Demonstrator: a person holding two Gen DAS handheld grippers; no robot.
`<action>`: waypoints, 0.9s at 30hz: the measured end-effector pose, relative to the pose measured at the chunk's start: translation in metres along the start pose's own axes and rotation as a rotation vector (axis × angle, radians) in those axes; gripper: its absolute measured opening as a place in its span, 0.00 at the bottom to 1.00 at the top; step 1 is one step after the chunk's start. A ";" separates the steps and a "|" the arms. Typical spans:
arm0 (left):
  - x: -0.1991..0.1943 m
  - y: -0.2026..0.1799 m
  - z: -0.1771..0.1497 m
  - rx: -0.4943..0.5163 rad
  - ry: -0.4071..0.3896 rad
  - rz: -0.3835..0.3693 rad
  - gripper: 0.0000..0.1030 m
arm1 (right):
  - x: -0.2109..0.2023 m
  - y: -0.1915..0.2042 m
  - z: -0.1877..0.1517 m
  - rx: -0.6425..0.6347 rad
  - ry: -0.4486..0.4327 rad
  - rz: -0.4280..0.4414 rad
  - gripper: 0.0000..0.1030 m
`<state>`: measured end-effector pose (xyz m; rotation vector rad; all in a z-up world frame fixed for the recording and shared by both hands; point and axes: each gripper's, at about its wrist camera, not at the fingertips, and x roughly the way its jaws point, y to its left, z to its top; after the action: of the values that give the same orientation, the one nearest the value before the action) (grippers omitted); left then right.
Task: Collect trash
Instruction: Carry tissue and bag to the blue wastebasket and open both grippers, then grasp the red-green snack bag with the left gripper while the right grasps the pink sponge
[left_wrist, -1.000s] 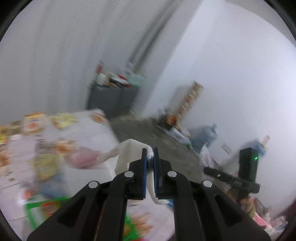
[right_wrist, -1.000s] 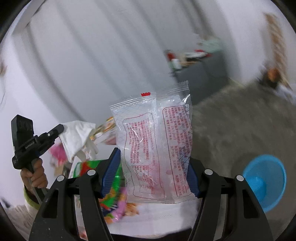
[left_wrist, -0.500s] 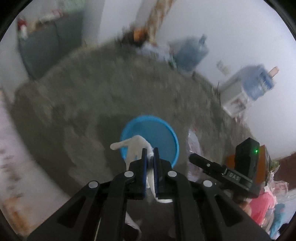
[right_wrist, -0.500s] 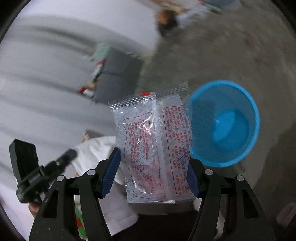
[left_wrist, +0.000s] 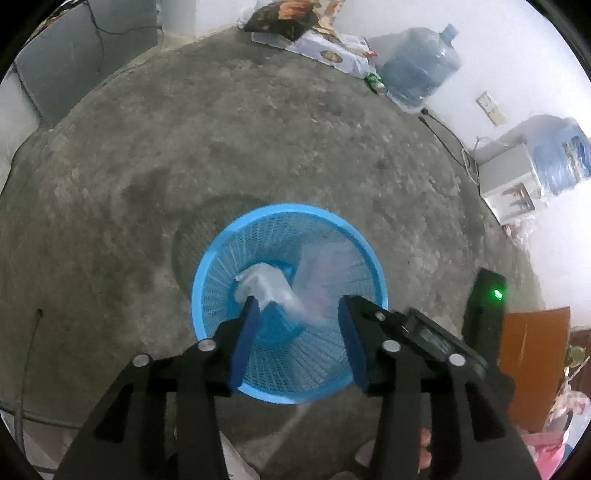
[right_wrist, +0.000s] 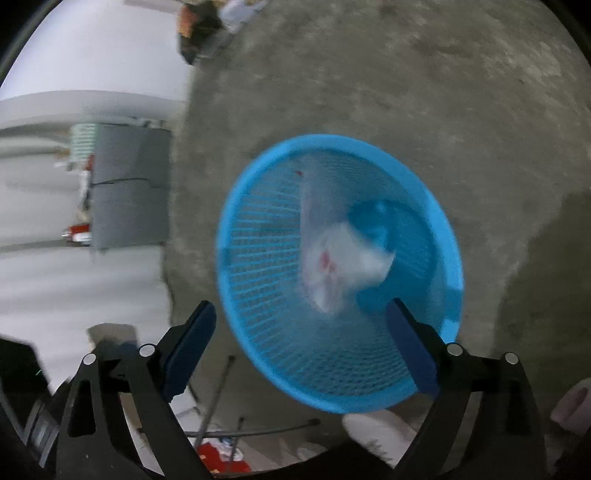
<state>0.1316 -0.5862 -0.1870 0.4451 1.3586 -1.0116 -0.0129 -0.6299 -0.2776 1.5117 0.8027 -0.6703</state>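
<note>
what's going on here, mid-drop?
Yes. A person holds both grippers over the blue mesh basket on the concrete floor. The left gripper and right gripper are both opening, nothing pressed between the pads. The white tissue and clear plastic wrapper are blurred inside the basket, apparently falling.

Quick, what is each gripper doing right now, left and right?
Left gripper: jaws opening, crumpled white tissue dropping free.
Right gripper: jaws opening, clear plastic wrapper falling into blue mesh basket.

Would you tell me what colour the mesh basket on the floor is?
Bright blue basket; clearest in the left wrist view.
</note>
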 end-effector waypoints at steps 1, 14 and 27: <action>0.001 0.000 -0.001 0.011 0.001 0.001 0.45 | 0.001 0.001 0.000 -0.001 -0.003 -0.012 0.86; -0.129 0.012 -0.035 0.033 -0.187 -0.129 0.74 | -0.078 0.051 -0.071 -0.261 -0.298 -0.169 0.87; -0.328 0.098 -0.150 -0.040 -0.426 -0.062 0.94 | -0.159 0.158 -0.196 -0.757 -0.709 -0.517 0.92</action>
<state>0.1558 -0.3077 0.0608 0.1448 1.0113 -1.0576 0.0126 -0.4547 -0.0378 0.3195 0.7562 -1.0462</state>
